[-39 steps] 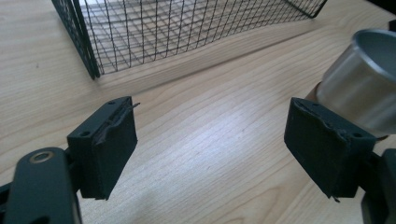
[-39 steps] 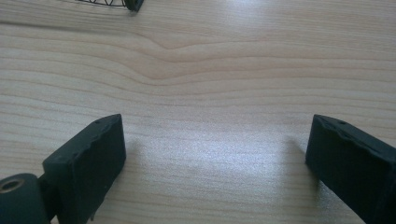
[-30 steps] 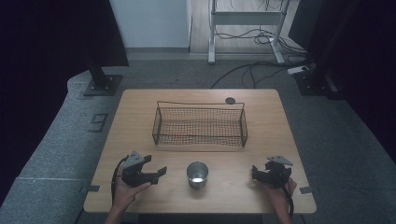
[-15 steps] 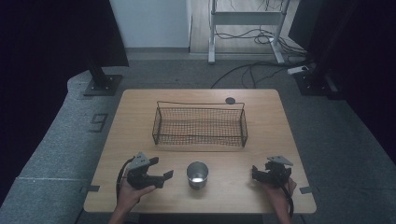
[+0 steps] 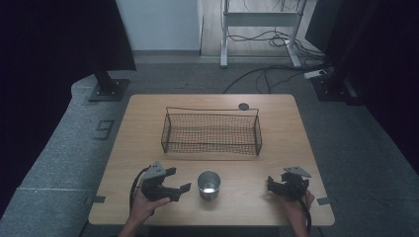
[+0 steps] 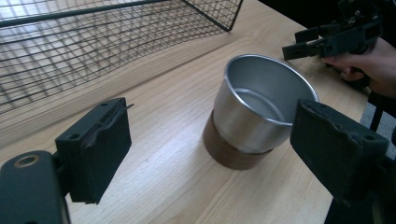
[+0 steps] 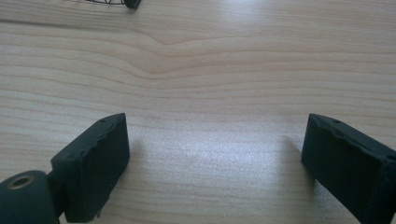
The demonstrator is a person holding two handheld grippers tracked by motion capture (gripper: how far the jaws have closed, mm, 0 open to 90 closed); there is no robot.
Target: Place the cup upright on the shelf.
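A steel cup (image 5: 209, 183) with a brown base stands upright near the table's front edge, its inside bare. My left gripper (image 5: 179, 180) is just left of it, open, jaws pointing at the cup. In the left gripper view the cup (image 6: 261, 109) stands ahead of my left gripper (image 6: 212, 140), nearer the right jaw, and touches neither jaw. My right gripper (image 5: 271, 183) rests at the front right, apart from the cup. It is open over bare wood in the right gripper view (image 7: 219, 158).
A black wire basket (image 5: 212, 109) with nothing in it sits at mid-table, beyond the cup; its mesh (image 6: 93, 42) is close ahead of the left gripper. A small black disc (image 5: 243, 106) lies behind it. The wooden table (image 5: 143, 128) ends just behind both hands.
My left gripper has slid right toward the cup, jaws still open. The right gripper and the cup have stayed put.
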